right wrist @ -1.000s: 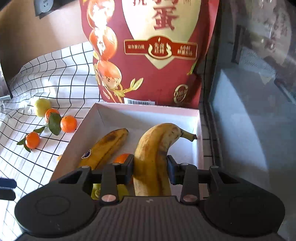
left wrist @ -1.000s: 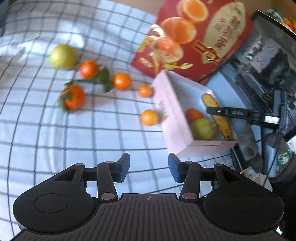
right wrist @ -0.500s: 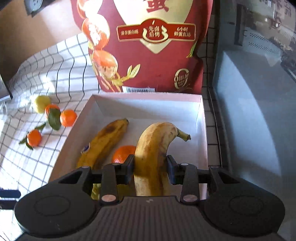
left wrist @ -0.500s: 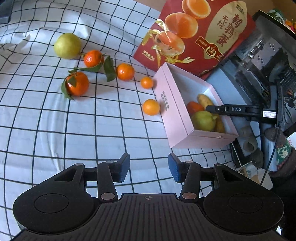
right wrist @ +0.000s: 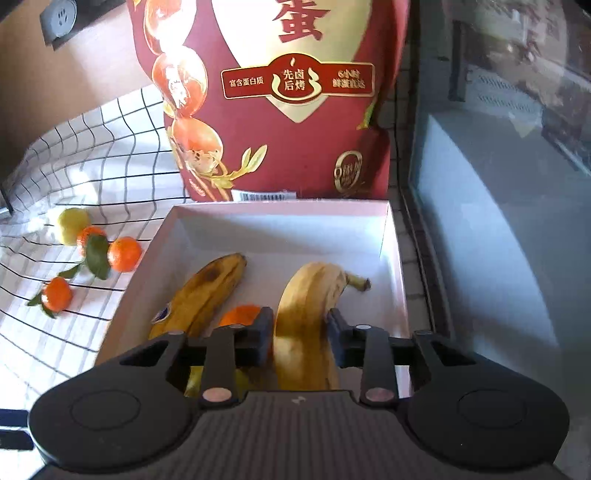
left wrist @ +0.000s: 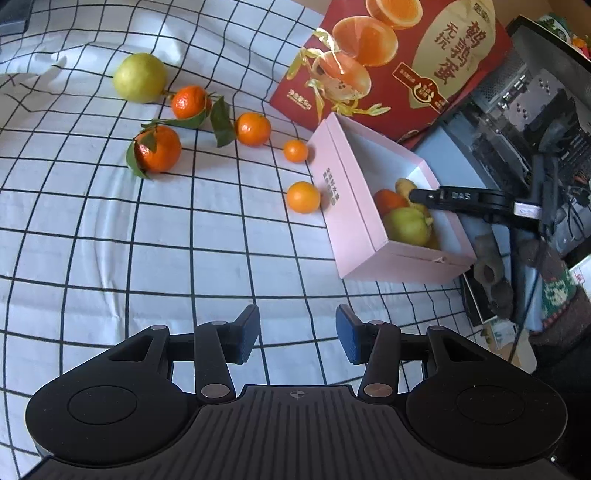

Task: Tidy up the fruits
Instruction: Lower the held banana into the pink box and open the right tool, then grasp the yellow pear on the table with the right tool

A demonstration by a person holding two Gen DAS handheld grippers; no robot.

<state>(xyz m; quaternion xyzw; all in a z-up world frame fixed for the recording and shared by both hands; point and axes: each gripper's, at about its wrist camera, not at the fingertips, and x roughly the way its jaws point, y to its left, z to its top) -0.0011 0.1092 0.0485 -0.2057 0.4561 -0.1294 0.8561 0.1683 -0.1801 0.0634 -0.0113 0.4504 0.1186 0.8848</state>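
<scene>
The right tool (right wrist: pixel 300 338) grips a banana (right wrist: pixel 308 306) low inside the pink box (left wrist: pixel 349 206), apparently to lay it beside the second banana (right wrist: pixel 207 291) there. The left tool (left wrist: pixel 297 334) hangs open and empty. Left of the box, five mandarins and one pear (left wrist: pixel 139 77) wait on the counter (left wrist: pixel 110 240).

A home table set beside computer gear

Checked cloth (left wrist: pixel 110 258), snack bag (right wrist: pixel 295 92), wall socket (right wrist: pixel 59 16), open computer case (left wrist: pixel 524 103).
</scene>
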